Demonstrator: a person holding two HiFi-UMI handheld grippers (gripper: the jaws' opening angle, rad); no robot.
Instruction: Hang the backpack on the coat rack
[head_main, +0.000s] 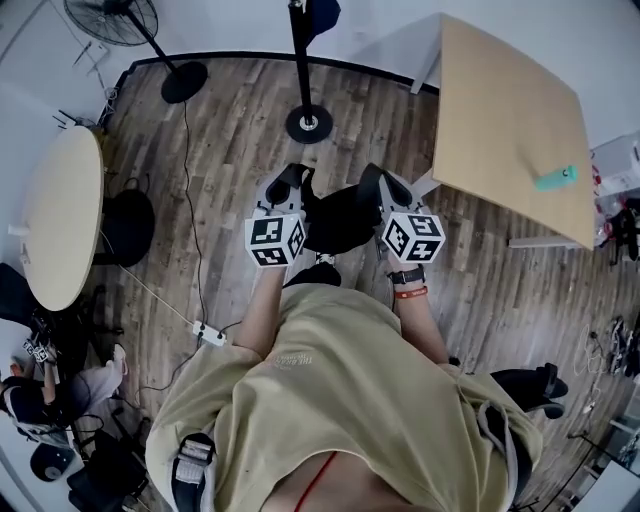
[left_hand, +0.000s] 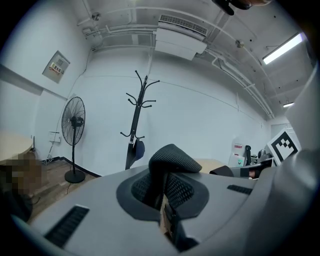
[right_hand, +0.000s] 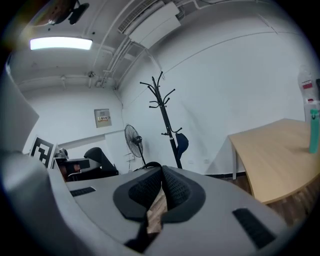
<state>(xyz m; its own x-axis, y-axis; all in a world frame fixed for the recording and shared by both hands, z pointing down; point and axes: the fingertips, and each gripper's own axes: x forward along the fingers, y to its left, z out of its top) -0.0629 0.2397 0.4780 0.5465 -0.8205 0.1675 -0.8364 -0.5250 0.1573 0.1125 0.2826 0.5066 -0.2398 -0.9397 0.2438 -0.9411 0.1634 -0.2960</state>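
The black backpack (head_main: 338, 220) hangs low between my two grippers, above the wood floor. My left gripper (head_main: 290, 182) is shut on a black mesh strap (left_hand: 172, 159) of the backpack, which bulges up out of the jaws of that gripper (left_hand: 164, 189). My right gripper (head_main: 385, 186) holds the bag's other side; in its own view the right gripper (right_hand: 162, 187) has its pads pressed together with a thin black strap edge (right_hand: 146, 166) showing at the top. The black coat rack (head_main: 309, 122) stands straight ahead, with a dark blue cap on a low hook of the coat rack (left_hand: 136, 125) (right_hand: 165, 112).
A light wooden table (head_main: 500, 120) with a teal bottle (head_main: 555, 178) stands at the right. A pedestal fan (head_main: 183, 80) is left of the rack. At the far left are a round table (head_main: 60, 215), a black chair (head_main: 125, 225) and a power strip (head_main: 210, 333) with cables.
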